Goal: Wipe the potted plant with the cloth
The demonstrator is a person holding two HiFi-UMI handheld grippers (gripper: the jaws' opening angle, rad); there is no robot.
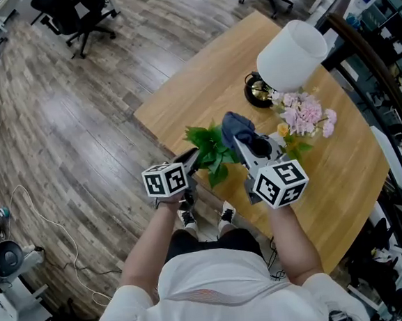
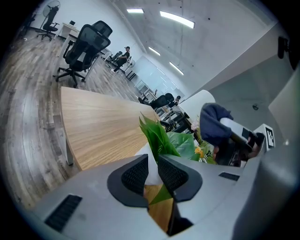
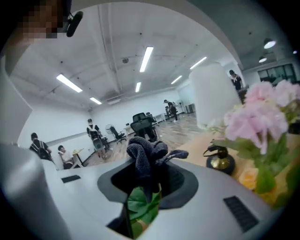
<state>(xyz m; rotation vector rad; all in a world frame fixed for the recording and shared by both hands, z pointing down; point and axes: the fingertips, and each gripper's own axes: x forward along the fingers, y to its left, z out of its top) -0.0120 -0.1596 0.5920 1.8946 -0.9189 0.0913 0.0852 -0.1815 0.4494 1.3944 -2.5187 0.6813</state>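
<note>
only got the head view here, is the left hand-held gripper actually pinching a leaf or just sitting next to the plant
Observer: Pinching. In the left gripper view the left hand-held gripper is shut on a green leaf that runs between its jaws.
Operator: and the cloth, gripped or just draped
Observer: Gripped. The right gripper view shows the right hand-held gripper shut on the dark cloth, which bunches up above the jaws.
Operator: anything under it
Observer: Yes, a lower leaf shows just beneath the cloth, inside the jaw gap.
</note>
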